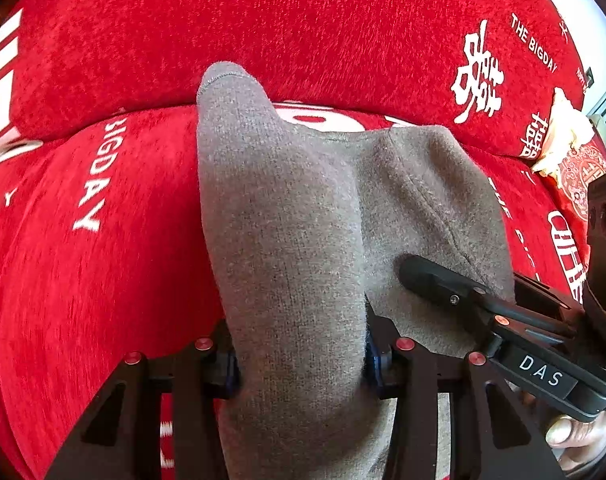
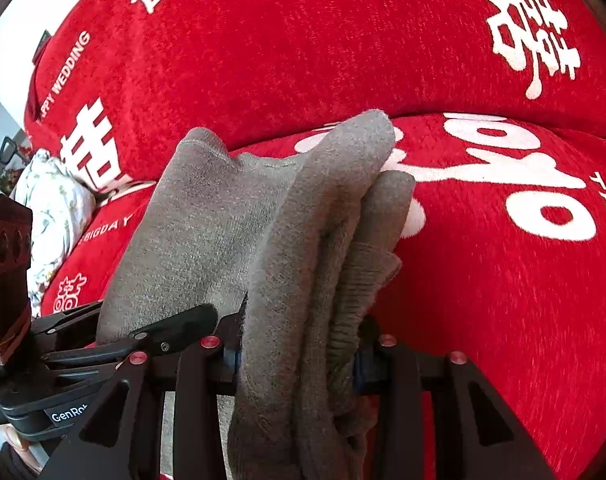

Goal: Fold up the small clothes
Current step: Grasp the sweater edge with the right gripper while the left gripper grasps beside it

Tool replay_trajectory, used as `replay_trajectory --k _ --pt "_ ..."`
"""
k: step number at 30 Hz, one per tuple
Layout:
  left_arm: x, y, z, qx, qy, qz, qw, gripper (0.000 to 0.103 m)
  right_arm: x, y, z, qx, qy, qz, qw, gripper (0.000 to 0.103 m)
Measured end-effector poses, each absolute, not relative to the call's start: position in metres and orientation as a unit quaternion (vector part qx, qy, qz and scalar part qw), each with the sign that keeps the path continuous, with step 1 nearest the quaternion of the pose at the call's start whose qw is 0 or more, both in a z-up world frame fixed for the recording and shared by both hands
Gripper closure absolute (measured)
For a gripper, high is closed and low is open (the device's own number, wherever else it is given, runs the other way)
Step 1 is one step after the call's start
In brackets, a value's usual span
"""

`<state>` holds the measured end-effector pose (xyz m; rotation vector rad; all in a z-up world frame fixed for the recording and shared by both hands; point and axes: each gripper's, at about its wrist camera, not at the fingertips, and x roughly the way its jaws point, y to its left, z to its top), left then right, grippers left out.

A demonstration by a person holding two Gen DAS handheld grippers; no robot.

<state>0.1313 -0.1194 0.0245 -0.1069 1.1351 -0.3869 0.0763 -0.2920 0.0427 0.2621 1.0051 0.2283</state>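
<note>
A grey knit garment [image 1: 283,220] hangs bunched over a red sofa seat, held up from two sides. In the left wrist view my left gripper [image 1: 303,372] is shut on a thick fold of it, and the cloth fills the gap between the pads. A sleeve-like end [image 1: 227,84] sticks up beyond. One finger [image 1: 435,280] of my right gripper lies against the cloth at the right. In the right wrist view my right gripper [image 2: 299,356] is shut on several stacked layers of the grey garment [image 2: 231,220]. The left gripper's finger [image 2: 175,328] shows at the lower left.
A red sofa cover [image 1: 103,260] with white lettering spans the seat and backrest [image 2: 303,48]. A pale floral cushion [image 2: 51,208] lies at the sofa's end, also seen as a cushion [image 1: 563,132] at the right. A person's thumb [image 1: 575,432] grips the right handle.
</note>
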Motion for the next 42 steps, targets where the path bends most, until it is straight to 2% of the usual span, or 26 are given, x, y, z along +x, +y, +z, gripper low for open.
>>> replay_trajectory --k 42 --pt "-0.006 -0.067 0.031 -0.053 0.499 -0.165 0.849 0.055 -0.053 -0.237 0.044 0.098 0.448 0.139 0.878 0.062"
